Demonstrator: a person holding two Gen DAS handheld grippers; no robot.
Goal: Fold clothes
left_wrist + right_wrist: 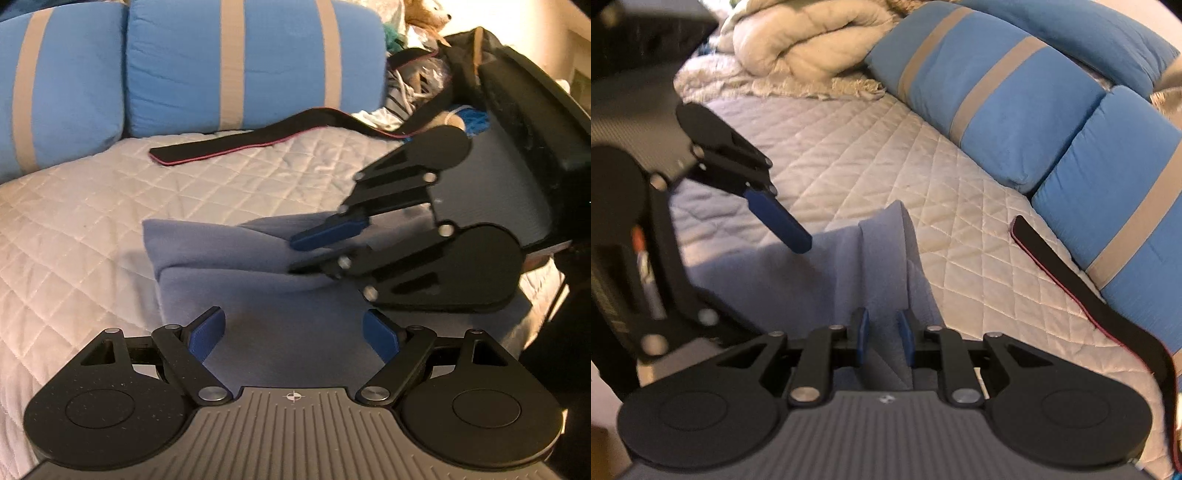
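A grey-blue garment [236, 258] lies partly folded on the white quilted bed [92, 206]. My left gripper [294, 338] is open and empty, its blue pads just above the garment's near part. My right gripper [882, 334] is shut on a raised fold of the garment [882, 240]. In the left wrist view the right gripper [314, 251] comes in from the right and pinches the fold's right end. In the right wrist view the left gripper's blue fingertip [783, 221] hangs over the garment's left part.
Blue pillows with beige stripes [229, 66] line the bed's far side. A black strap with pink edging [258, 140] lies on the quilt near them. A cream comforter [798, 40] is heaped at one end, a dark bag and clutter [480, 74] at the other.
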